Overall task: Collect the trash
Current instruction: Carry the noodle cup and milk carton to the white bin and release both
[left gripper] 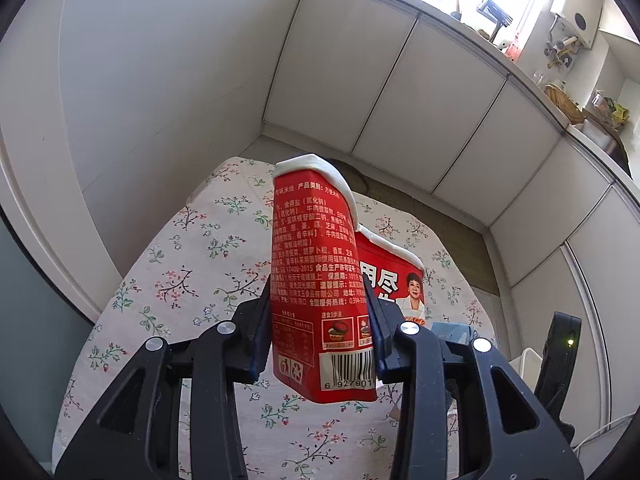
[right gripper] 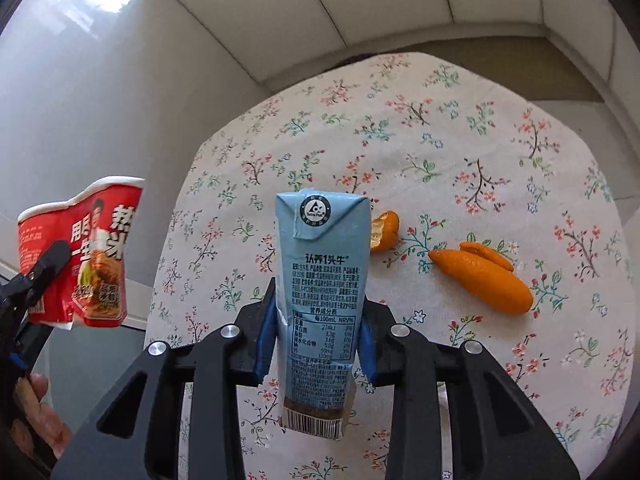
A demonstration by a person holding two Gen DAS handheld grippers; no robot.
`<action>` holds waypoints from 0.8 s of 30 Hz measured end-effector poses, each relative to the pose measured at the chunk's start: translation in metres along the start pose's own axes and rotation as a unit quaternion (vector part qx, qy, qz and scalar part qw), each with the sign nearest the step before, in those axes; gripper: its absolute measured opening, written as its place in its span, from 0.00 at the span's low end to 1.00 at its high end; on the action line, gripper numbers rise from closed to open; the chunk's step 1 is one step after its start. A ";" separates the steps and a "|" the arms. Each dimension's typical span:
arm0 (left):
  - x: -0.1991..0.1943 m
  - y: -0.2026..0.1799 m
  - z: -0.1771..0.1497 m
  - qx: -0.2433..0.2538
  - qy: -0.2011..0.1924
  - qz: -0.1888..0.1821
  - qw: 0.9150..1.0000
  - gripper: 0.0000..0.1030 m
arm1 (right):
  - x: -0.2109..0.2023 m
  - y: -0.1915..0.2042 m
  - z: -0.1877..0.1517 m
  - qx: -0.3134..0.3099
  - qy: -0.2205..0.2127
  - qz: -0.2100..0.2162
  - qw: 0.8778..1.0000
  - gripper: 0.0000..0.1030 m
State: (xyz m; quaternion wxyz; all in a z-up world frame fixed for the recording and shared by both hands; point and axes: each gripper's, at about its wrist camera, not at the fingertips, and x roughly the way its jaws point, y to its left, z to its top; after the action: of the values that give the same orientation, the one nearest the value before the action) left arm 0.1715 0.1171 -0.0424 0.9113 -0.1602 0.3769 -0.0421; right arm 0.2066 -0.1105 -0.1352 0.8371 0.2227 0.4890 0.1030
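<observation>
My left gripper (left gripper: pixel 318 316) is shut on a squashed red noodle cup (left gripper: pixel 316 280) with a white rim, held up above the table. The right wrist view shows that same red noodle cup (right gripper: pixel 94 256) at the far left, with the left gripper (right gripper: pixel 44 268) clamped on it. My right gripper (right gripper: pixel 318 336) is shut on a light-blue milk carton (right gripper: pixel 322 280), its blue pads pressing both sides, and the carton stands upright off the table. Two pieces of orange peel lie on the cloth: a small one (right gripper: pixel 385 235) just behind the carton and a long one (right gripper: pixel 482 276) to its right.
A floral tablecloth (right gripper: pixel 440 140) covers the table. White cabinet doors (left gripper: pixel 420 120) run behind and along the right, under a cluttered counter (left gripper: pixel 560 100). A black device with a lit dot (left gripper: pixel 562 344) and a white container (left gripper: pixel 530 364) sit at the table's right edge. A person's fingers (right gripper: pixel 38 396) show at lower left.
</observation>
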 end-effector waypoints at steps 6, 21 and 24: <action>-0.005 -0.008 0.004 0.005 -0.011 -0.008 1.000 0.36 | -0.038 0.005 0.003 -0.037 -0.040 -0.004 0.999 0.33; -0.011 -0.041 0.003 0.015 -0.028 -0.041 0.999 0.36 | -0.108 -0.013 0.009 -0.061 -0.127 -0.037 0.989 0.33; -0.011 -0.049 0.002 0.020 -0.029 -0.046 0.998 0.36 | -0.122 -0.020 0.009 -0.061 -0.141 -0.049 0.987 0.33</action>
State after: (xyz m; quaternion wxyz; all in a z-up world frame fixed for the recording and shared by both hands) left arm 0.1676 0.0739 -0.0180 0.9218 -0.1605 0.3419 -0.0873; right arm 0.1528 -0.1784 -0.0470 0.9136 0.1597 0.3693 0.0588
